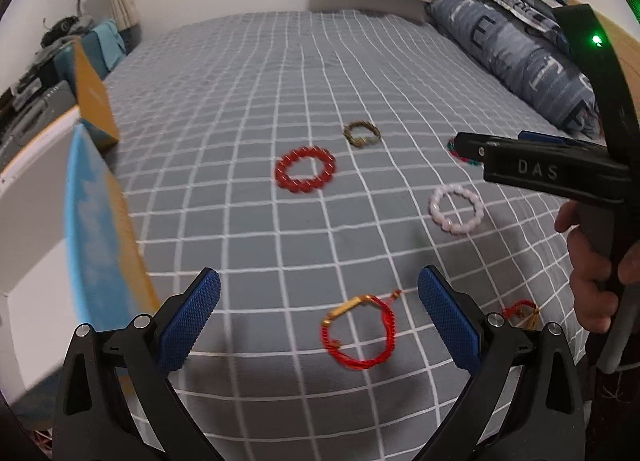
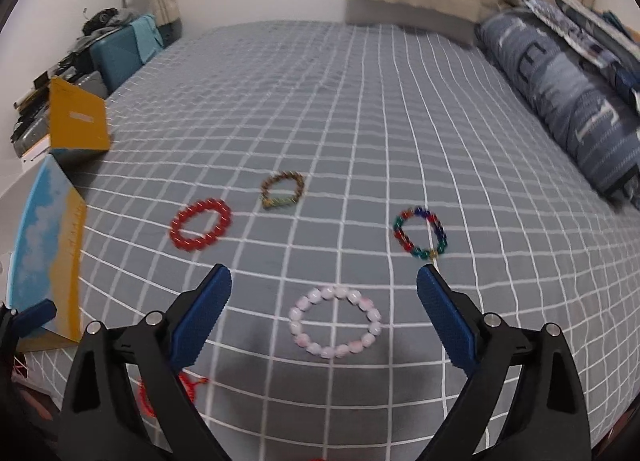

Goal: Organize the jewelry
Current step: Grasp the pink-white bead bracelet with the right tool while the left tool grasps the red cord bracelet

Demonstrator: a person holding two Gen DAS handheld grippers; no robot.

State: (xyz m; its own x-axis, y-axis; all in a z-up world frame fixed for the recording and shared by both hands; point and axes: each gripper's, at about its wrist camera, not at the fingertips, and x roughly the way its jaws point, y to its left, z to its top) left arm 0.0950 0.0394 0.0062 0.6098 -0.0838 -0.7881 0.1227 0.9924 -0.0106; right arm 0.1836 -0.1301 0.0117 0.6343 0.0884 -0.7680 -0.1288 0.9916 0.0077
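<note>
The left gripper (image 1: 319, 311) is hanging wide open, holding nothing, over the red string bracelet (image 1: 359, 331), which is lying on the bed (image 1: 280, 73) between its fingers. The right gripper (image 2: 324, 311) is wide open too, with the pink bead bracelet (image 2: 335, 321) lying between its fingers. Farther out are lying the red bead bracelet (image 2: 201, 224), brown bracelet (image 2: 282, 189) and colorful bracelet (image 2: 420, 232). A yellow box (image 2: 78, 121) is sitting at the bed's left edge.

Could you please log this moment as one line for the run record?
left tool: open over red cord bracelet | right tool: open over pink bead bracelet | nothing held | bracelets lie on bedsheet
</note>
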